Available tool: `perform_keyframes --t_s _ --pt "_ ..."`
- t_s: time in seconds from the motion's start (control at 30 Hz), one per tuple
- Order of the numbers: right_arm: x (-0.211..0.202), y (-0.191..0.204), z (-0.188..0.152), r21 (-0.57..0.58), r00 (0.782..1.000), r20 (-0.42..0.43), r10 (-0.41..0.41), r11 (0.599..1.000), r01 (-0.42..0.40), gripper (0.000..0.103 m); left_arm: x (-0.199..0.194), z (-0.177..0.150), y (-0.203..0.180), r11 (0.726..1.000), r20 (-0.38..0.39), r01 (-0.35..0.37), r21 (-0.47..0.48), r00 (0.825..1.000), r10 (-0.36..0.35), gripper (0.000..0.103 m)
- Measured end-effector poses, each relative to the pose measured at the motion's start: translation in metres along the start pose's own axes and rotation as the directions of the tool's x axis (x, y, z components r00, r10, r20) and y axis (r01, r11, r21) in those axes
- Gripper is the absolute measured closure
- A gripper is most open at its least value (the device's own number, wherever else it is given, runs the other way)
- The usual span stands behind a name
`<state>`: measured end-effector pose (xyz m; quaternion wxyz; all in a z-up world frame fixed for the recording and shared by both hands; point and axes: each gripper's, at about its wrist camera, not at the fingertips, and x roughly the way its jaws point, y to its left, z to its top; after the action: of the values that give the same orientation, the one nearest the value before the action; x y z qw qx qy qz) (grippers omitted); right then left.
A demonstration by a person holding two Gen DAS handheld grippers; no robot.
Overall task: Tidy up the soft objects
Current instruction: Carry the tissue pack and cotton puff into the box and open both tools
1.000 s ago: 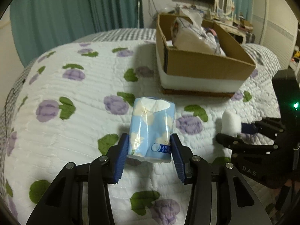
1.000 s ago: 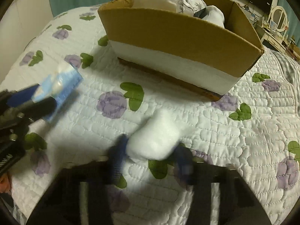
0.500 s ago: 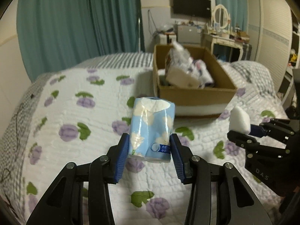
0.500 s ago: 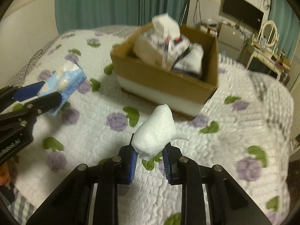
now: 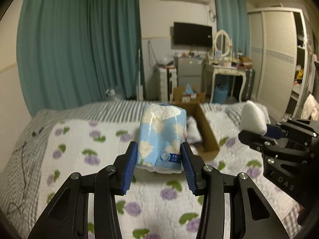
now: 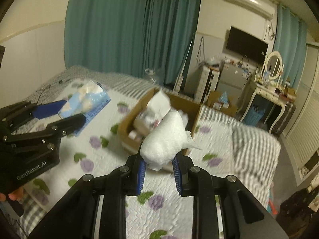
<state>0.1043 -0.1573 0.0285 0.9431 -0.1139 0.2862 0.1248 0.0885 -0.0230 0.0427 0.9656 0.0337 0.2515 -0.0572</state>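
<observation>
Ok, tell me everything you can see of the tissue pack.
The tissue pack is a soft blue plastic wrapper printed with white flowers and a small label low down. Its top is torn open, showing white tissue. It stands upright, clear of the quilt, pinched at its lower sides by the left gripper.
</observation>
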Motion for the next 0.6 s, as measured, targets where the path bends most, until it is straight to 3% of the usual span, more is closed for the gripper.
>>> perform_keyframes --t_s 0.27,0.6 --pt "-0.001 -0.033 0.053 0.012 0.996 0.077 -0.037 0.999 0.036 0.079 0.030 0.045 0.004 1.000 0.040 0.011 -0.011 0.999 -0.010 0.060" --pt "0.062 -0.068 0.106 0.021 0.994 0.087 -0.064 0.998 0.063 0.079 0.118 0.074 -0.004 1.000 -0.002 0.007 0.018 1.000 -0.006 0.060"
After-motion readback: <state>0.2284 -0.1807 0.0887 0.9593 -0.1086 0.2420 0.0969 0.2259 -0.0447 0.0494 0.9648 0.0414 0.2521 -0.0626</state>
